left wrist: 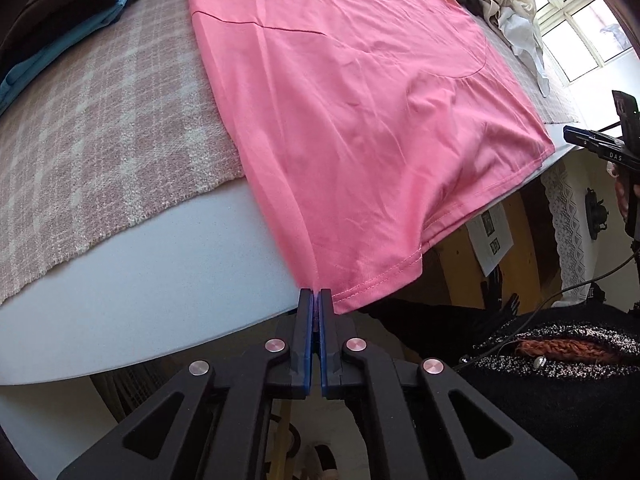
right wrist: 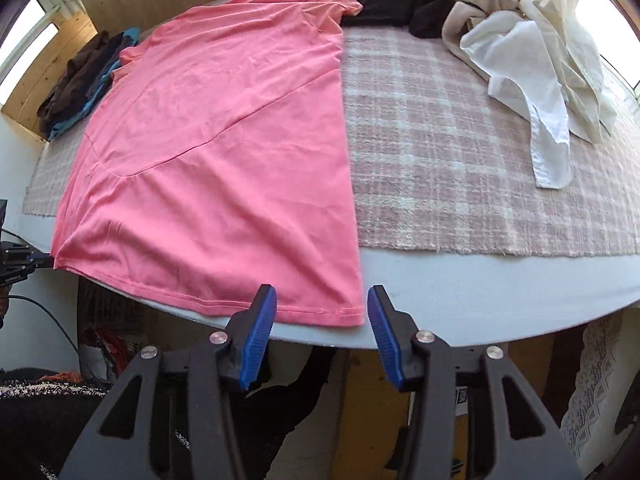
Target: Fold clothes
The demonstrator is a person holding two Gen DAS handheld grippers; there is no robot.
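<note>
Nearest in the left wrist view, the left gripper (left wrist: 315, 294) has its jaws pressed together on the near left hem corner of a pink T-shirt (left wrist: 360, 112), a sliver of cloth pinched between the blue pads. In the right wrist view, the right gripper (right wrist: 322, 300) hangs with its jaws roughly half open over the opposite hem corner, holding nothing — the hem lies between and just beyond the pads, untouched.

The pink T-shirt lies spread lengthwise on a pink plaid blanket (right wrist: 460, 152) over a white table (right wrist: 500, 284), hem at the near edge, collar far away.

To do this step well, I judge the right jaws should drop squarely over the hem corner and catch both layers before lifting, matching the left grip so the hem rises evenly.

Only the right wrist view shows the whole shirt, a heap of white and beige clothes (right wrist: 532, 60) to the far right, black garments (right wrist: 400, 4) beyond, and a stack of folded dark clothes (right wrist: 84, 80) at far left. Only the left wrist view shows the pinch itself.
</note>
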